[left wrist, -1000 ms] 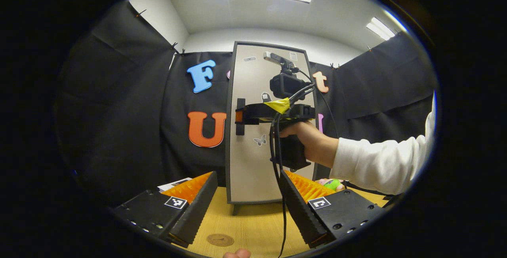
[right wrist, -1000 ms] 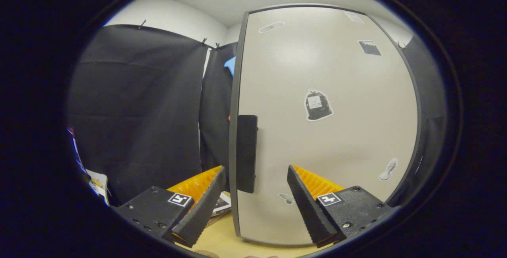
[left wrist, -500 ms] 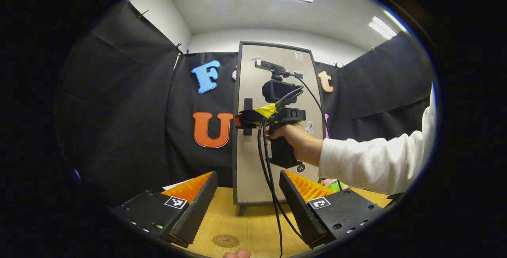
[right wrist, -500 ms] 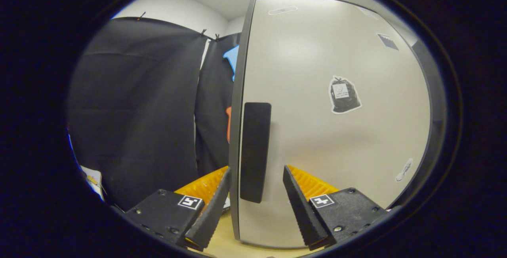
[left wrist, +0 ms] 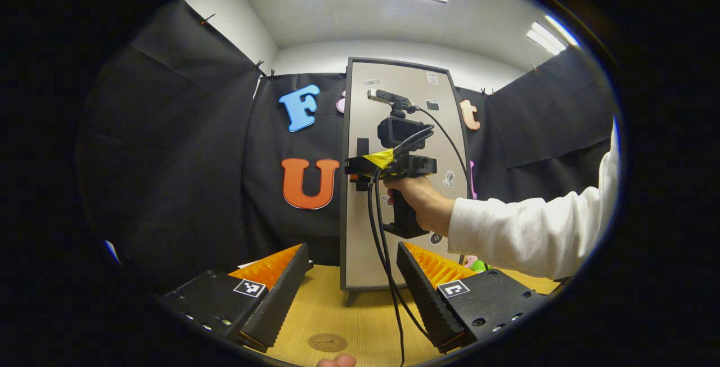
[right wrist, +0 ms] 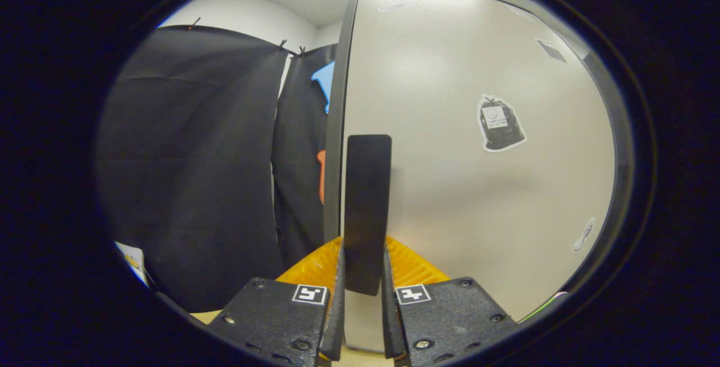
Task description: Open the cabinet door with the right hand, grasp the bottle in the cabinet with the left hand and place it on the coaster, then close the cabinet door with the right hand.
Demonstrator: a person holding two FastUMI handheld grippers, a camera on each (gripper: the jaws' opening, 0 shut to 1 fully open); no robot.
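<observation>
We see the cabinet door (right wrist: 478, 147) closed, standing upright on the bench (left wrist: 337, 316). Our right gripper (right wrist: 361, 310) clamps both fingers on the door's handle (right wrist: 367, 209). Our left gripper (left wrist: 349, 294) hangs wide open, holding nothing, above the coaster (left wrist: 328, 342) lying on the bench.

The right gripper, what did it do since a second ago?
The right gripper moved up to the door and shut its fingers on the black handle. The cabinet door stayed closed. The left gripper stayed open above the table, and the coaster stayed bare.
</observation>
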